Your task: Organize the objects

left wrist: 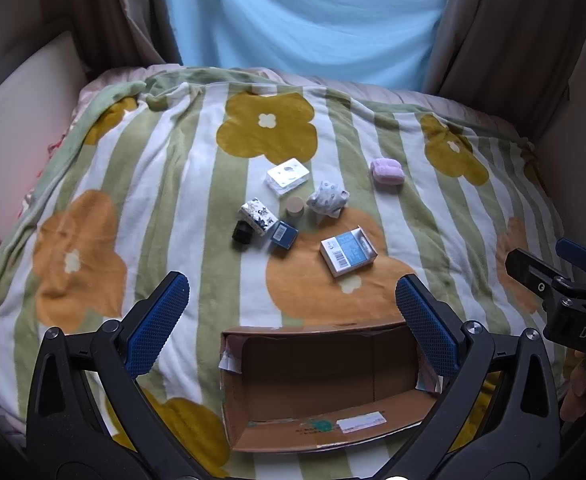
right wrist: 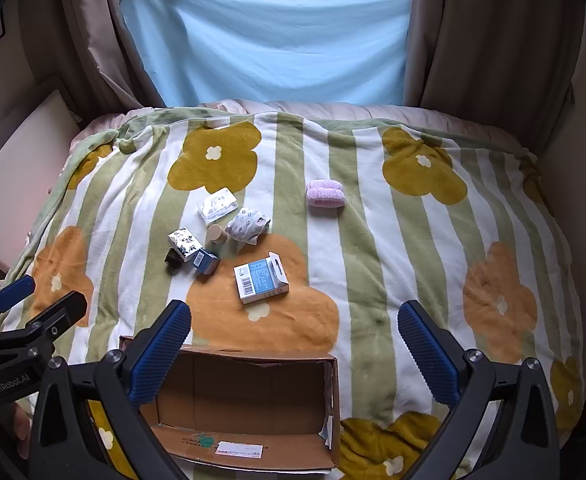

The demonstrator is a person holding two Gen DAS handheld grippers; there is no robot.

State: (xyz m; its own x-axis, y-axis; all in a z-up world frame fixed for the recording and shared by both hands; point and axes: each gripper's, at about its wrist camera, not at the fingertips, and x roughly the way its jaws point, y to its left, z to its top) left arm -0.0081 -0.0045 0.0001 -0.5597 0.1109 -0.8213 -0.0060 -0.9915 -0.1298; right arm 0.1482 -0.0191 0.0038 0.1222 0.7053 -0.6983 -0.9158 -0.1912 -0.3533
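While cardboard box sits near, small items cluster beyond.

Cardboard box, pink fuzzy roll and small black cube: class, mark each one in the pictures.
cardboard box (left wrist: 313, 364), left wrist view, inner back wall.
pink fuzzy roll (right wrist: 325, 193), right wrist view, top middle.
small black cube (left wrist: 242, 233), left wrist view, top face.

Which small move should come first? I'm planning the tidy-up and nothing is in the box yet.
Probably reach the right gripper forward to the blue-and-white carton. It lies flat, apart from the other items and nearest the empty cardboard box. Both grippers are open and hold nothing; the left gripper hovers over the box.
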